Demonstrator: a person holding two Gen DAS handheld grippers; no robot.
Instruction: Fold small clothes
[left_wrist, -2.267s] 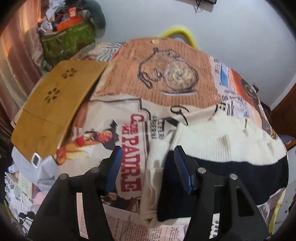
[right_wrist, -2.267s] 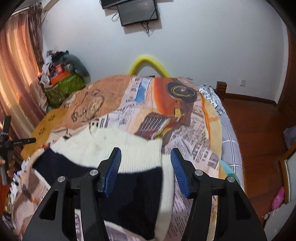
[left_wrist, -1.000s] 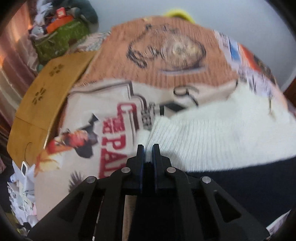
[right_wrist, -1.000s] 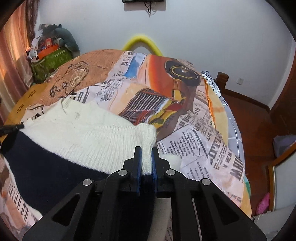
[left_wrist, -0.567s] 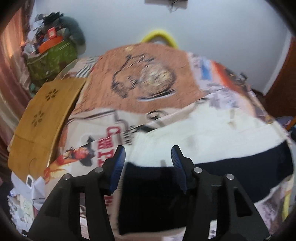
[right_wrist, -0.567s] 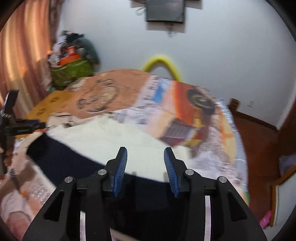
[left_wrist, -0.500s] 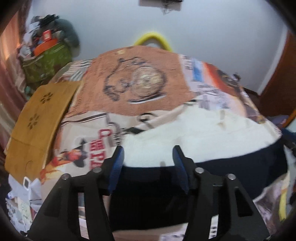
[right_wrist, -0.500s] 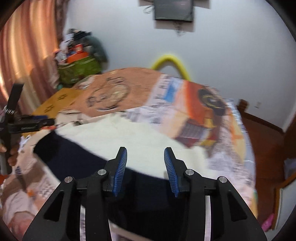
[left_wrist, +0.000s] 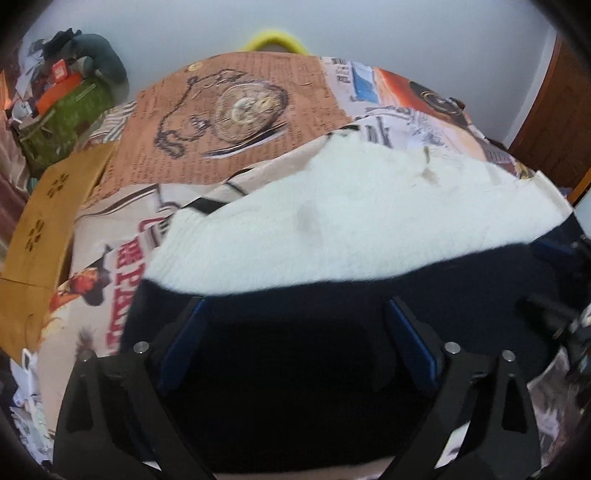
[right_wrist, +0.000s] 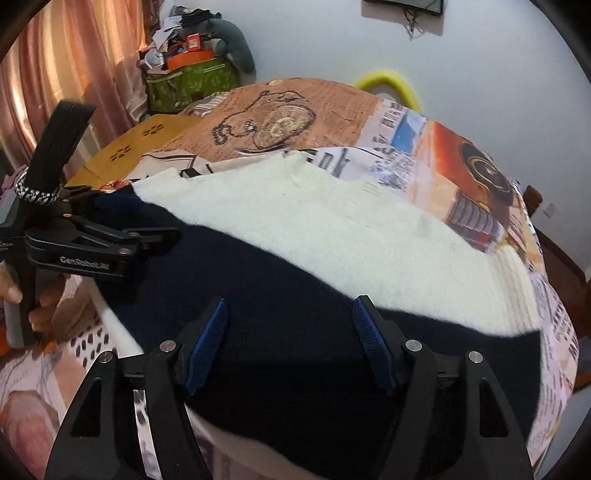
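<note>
Left tongs (left_wrist: 295, 332) and right tongs (right_wrist: 290, 332) are both spreading wider, gripping nothing, hovering over the navy near half of the cream-and-navy sweater (right_wrist: 332, 236) lying flat on the bed (right_wrist: 424, 147); printed cover shows beyond its far edge

A second ago both grippers were clamped shut on the corners of the cream-and-navy knitted sweater (left_wrist: 369, 229). Now the left gripper (left_wrist: 295, 332) has let go and its jaws are opening wide, the blue pads clear of the knit. The right gripper (right_wrist: 291, 332) has released too, its jaws opening above the navy band. The sweater, earlier a narrow bundle near the front edge of the bed's printed bedspread (left_wrist: 240, 122), now lies spread broad and flat across it, navy band nearest the front edge.
</note>
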